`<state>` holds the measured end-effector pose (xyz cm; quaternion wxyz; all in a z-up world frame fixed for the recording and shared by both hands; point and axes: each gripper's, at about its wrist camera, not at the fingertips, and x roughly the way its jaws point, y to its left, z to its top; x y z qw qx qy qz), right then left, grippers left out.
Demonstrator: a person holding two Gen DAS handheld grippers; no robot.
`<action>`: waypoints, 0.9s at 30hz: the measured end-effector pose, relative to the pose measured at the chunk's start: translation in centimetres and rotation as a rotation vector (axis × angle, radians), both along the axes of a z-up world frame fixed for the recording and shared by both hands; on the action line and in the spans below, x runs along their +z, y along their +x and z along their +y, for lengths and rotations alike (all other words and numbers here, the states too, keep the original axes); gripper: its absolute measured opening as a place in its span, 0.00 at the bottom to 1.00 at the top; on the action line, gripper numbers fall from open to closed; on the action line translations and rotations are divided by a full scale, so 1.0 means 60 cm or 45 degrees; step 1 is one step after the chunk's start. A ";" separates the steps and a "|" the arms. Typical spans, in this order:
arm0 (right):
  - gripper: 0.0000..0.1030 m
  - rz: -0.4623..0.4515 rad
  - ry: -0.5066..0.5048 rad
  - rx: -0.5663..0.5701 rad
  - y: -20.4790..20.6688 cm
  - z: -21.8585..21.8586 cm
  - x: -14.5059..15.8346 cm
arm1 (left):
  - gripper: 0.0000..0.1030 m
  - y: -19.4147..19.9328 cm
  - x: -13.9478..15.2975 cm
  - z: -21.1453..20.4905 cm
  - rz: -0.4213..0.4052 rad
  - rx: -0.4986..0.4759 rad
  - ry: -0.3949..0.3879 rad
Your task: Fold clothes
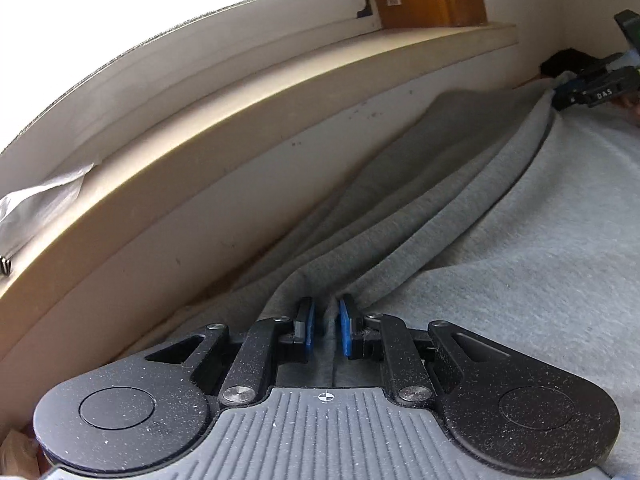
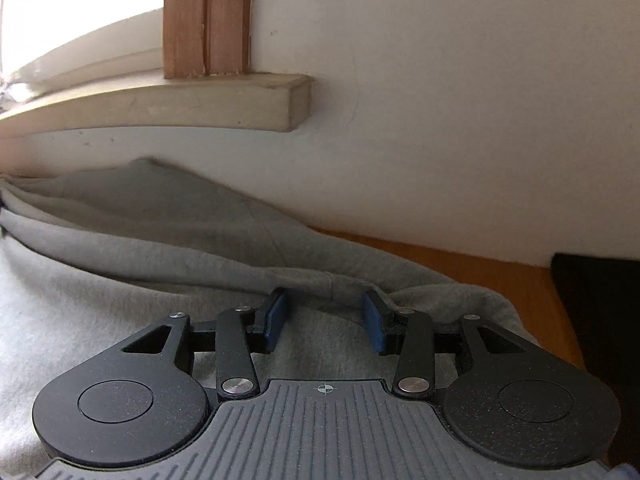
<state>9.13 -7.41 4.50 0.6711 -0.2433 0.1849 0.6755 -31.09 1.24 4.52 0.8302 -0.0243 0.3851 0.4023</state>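
grey garment [image 2: 120,280] on wooden table [image 2: 500,276], white wall [image 2: 460,100], window sill [image 1: 240,120]

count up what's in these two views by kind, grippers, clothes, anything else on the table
hand-held gripper: 2, the left hand-held gripper and the right hand-held gripper
grey garment: 1
black thing at the table's far right, too cropped to name: 1
total: 4

Daylight enters from the window [image 1: 120,0] at upper left — blown out to white glare in both views. Fisheye bends the sill [image 1: 280,92]; far fabric slightly soft, corners vignetted.
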 end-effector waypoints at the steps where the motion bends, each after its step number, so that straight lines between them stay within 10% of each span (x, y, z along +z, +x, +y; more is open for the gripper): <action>1: 0.48 -0.017 0.000 -0.010 -0.003 0.000 0.000 | 0.16 -0.002 0.000 0.001 -0.010 0.006 -0.011; 13: 0.58 0.001 0.036 0.155 -0.194 -0.124 0.043 | 0.76 -0.105 0.038 -0.110 -0.146 0.055 -0.008; 27: 0.58 0.000 -0.054 0.841 -0.622 -0.183 0.064 | 0.80 -0.234 -0.001 -0.223 -0.316 0.301 -0.120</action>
